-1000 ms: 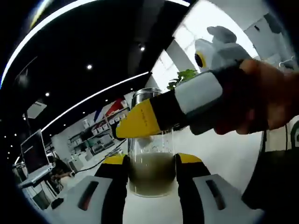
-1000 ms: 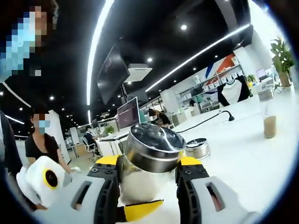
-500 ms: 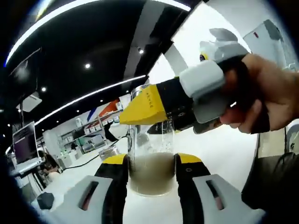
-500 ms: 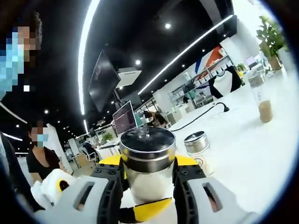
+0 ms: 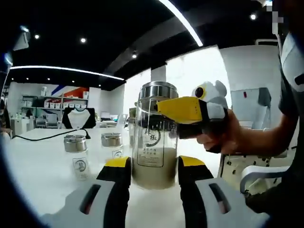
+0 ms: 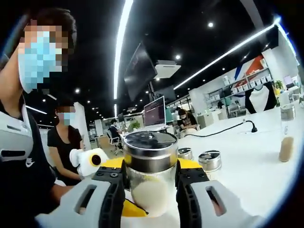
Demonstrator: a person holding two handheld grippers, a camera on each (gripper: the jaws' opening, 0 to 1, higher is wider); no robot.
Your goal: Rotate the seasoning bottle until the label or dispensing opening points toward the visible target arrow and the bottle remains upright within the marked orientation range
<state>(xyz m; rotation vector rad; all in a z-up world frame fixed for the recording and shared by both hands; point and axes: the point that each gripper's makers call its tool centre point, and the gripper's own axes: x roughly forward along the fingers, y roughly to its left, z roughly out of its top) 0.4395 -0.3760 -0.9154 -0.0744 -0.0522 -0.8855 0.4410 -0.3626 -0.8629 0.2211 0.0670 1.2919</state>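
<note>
Left gripper (image 5: 153,166) fingers pinch the upright seasoning bottle (image 5: 155,137) low; right gripper (image 6: 150,173) fingers pinch below its lid (image 6: 149,149).

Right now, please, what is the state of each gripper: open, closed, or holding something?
Left gripper: closed on the lower glass body of the seasoning bottle.
Right gripper: closed on the same seasoning bottle, at its metal cap.

We read a round emblem holding the character 椒 on the seasoning bottle (image 5: 154,142) label; the small print beneath it is too fine to read.
</note>
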